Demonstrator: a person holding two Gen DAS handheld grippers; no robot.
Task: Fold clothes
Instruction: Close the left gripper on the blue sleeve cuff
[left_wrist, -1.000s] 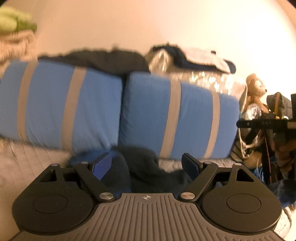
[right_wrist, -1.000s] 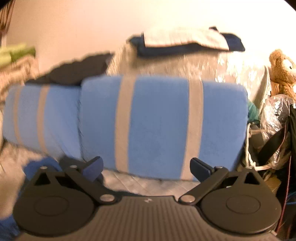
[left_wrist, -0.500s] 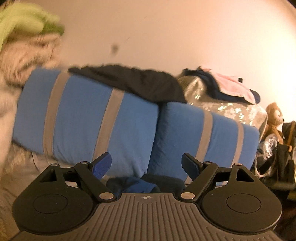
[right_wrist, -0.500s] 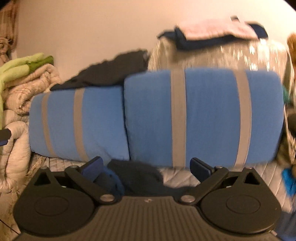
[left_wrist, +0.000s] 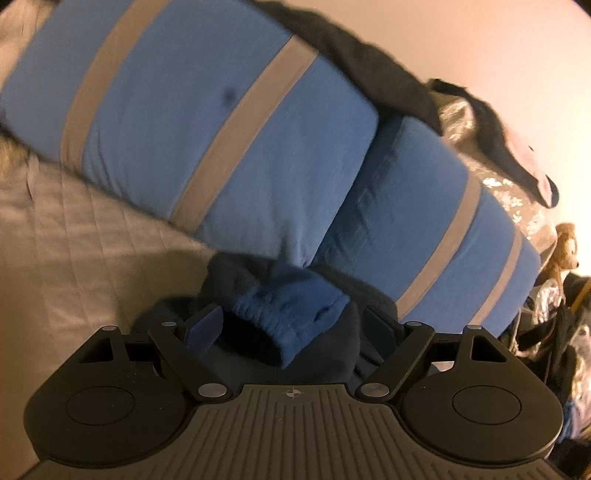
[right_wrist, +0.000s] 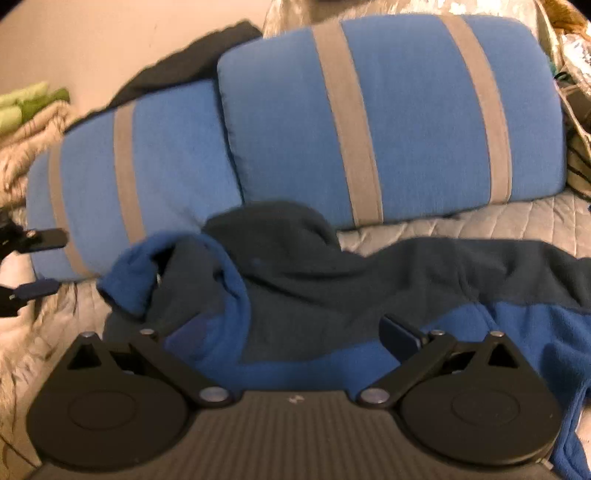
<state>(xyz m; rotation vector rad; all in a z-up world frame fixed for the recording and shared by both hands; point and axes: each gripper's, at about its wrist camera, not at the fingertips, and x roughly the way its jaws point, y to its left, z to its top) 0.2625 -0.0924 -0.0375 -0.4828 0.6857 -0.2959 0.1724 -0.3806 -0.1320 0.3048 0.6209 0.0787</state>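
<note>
A navy and royal-blue fleece garment lies crumpled on the grey quilted bed, in front of two blue pillows. In the left wrist view its blue cuff end sits between the open jaws. My left gripper is open, low over that cuff, not closed on it. My right gripper is open and hovers just above the garment's body. The left gripper's fingers show at the left edge of the right wrist view.
Two blue pillows with grey stripes lean against the wall. Dark clothes lie on top of them. A shiny silver bag, a teddy bear and clutter stand at the right. Beige and green blankets are piled at the left.
Both grippers have dropped from pointing at the pillows and wall down toward the fleece garment. The left one has tilted and closed in on the blue cuff. Both stay open.
</note>
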